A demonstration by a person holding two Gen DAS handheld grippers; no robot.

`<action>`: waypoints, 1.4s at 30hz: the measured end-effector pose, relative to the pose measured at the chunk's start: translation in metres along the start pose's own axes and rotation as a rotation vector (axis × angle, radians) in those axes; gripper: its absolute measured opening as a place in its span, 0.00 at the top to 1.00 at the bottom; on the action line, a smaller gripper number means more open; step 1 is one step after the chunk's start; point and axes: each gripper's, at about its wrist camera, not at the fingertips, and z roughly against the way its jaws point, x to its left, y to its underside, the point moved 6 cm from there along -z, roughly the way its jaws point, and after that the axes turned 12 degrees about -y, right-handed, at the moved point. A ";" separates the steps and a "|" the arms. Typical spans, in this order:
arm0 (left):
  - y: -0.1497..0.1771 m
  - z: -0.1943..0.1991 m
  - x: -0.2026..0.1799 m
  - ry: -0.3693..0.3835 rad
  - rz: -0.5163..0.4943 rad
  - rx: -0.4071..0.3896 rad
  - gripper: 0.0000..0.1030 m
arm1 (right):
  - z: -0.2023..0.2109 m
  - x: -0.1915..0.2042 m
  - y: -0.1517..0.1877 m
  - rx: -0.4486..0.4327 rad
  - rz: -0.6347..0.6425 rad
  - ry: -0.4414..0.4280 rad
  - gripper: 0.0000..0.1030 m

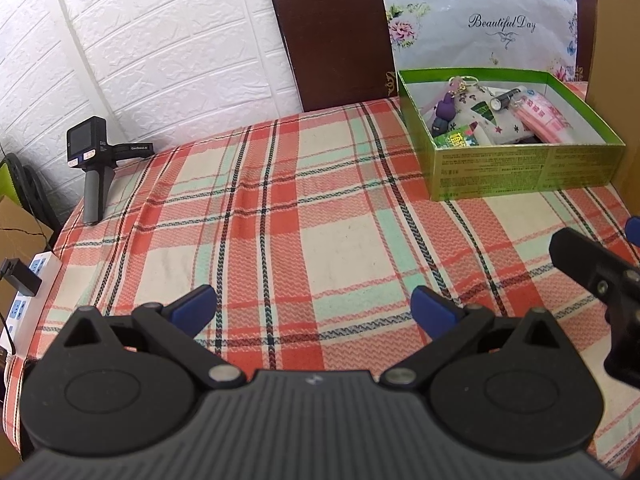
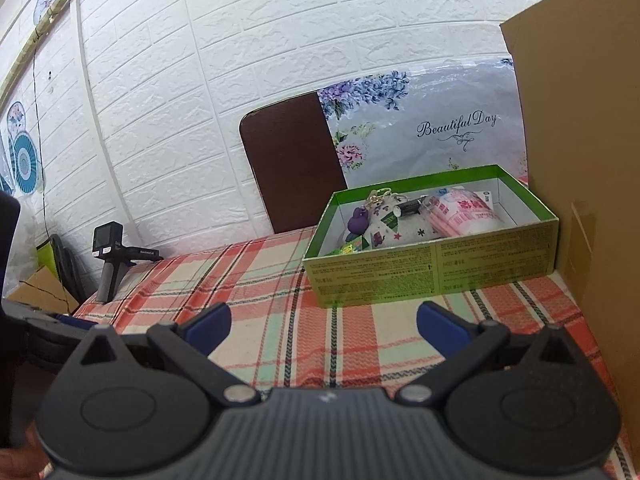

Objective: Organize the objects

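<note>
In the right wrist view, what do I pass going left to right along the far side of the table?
Black handheld camera on a grey grip → dark brown chair back → open green cardboard box of small items → plain brown cardboard panel.

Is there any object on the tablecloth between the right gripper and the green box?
Nothing visible does. From the right gripper, only bare plaid tablecloth lies up to the near wall of the green box. The cardboard panel stands to the right, beside the box, not in the path.
</note>
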 end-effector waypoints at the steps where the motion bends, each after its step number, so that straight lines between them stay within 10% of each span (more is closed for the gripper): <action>1: -0.001 -0.001 -0.001 0.000 -0.002 0.001 0.00 | 0.000 -0.001 0.000 0.000 -0.003 0.001 0.00; 42: 0.007 -0.030 -0.015 -0.080 -0.053 0.052 0.00 | -0.024 -0.031 0.019 0.073 -0.144 0.055 0.00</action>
